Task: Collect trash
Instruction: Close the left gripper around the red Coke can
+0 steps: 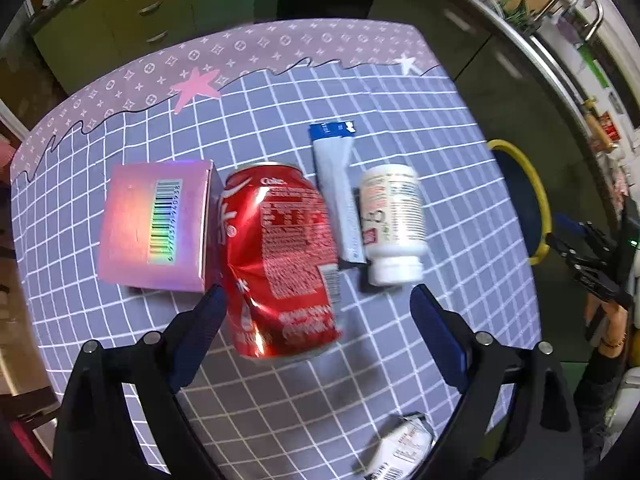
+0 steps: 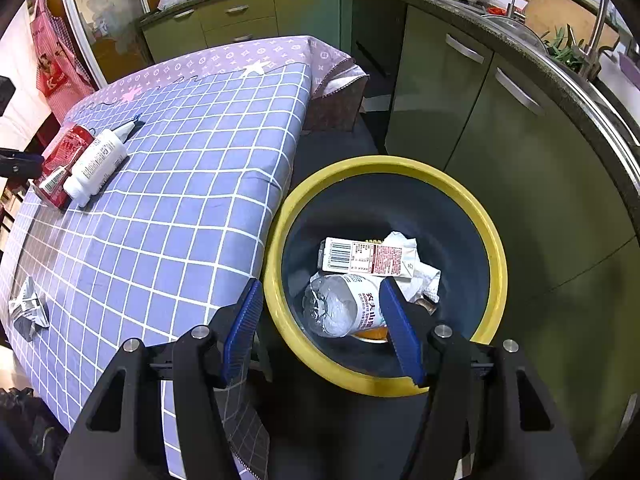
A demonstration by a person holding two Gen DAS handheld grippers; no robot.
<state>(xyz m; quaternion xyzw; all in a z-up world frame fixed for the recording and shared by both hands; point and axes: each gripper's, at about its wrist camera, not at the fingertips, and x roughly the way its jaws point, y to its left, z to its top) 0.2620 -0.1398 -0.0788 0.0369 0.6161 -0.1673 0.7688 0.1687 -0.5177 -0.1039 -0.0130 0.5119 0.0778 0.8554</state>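
The left gripper [image 1: 316,300] has wide jaws around the can [image 1: 280,260], holding nothing. The can is light, dented and slippery; squeeze its middle. The right gripper [image 2: 320,320] hangs open and empty over the bin [image 2: 494,240].

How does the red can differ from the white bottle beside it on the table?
The red can is dented and crumpled metal; the white bottle keeps its smooth plastic shape. The can looks bigger and lies between the open fingers of the left gripper; the bottle lies off to one side. Both lie on their sides.
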